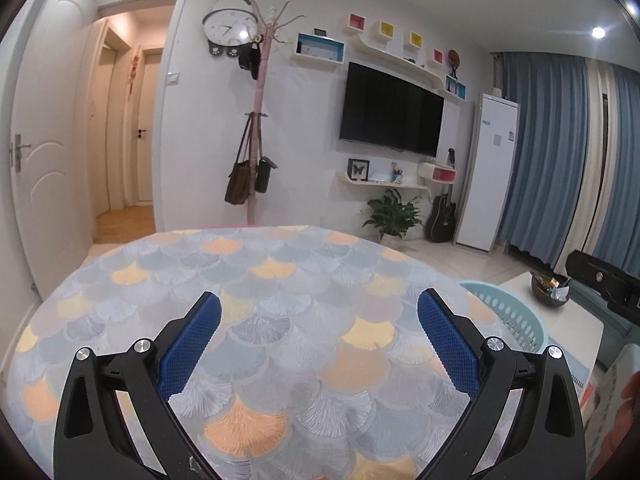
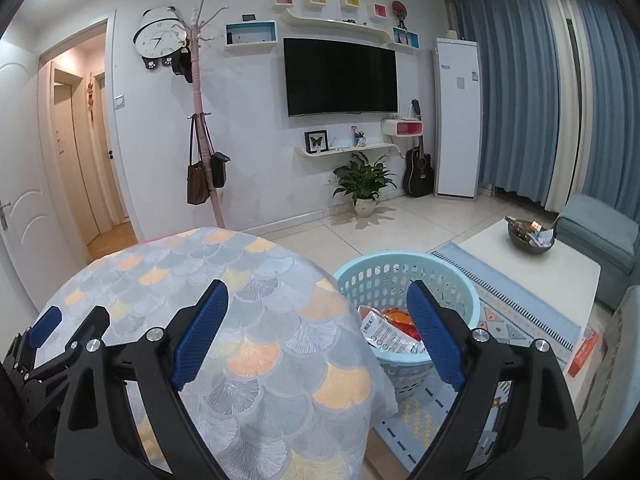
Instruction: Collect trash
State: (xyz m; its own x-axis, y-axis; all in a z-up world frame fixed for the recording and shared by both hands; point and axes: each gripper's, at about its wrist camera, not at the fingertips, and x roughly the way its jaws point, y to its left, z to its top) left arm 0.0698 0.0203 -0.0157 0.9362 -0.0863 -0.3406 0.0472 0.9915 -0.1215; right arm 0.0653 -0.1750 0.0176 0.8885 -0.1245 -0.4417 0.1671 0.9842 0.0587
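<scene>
Two grippers spread wide over one round table, one basket of trash beside it.

My left gripper (image 1: 318,308) and right gripper (image 2: 318,300) both hang with jaws apart, holding nothing, above the scale-patterned table (image 2: 256,320). The one light-blue basket (image 2: 404,272) on the floor holds several wrappers (image 2: 390,330); my right finger partly blocks them.

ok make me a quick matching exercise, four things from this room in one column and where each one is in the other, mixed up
Things:
1. snack wrappers
2. dark bowl
3. brown bag
4. guitar

Places:
a. hanging on the pink coat stand
b. inside the light blue basket
c. leaning against the wall beside the white tall unit
d. on the white low table

Pairs: 1-b, 2-d, 3-a, 4-c
</scene>
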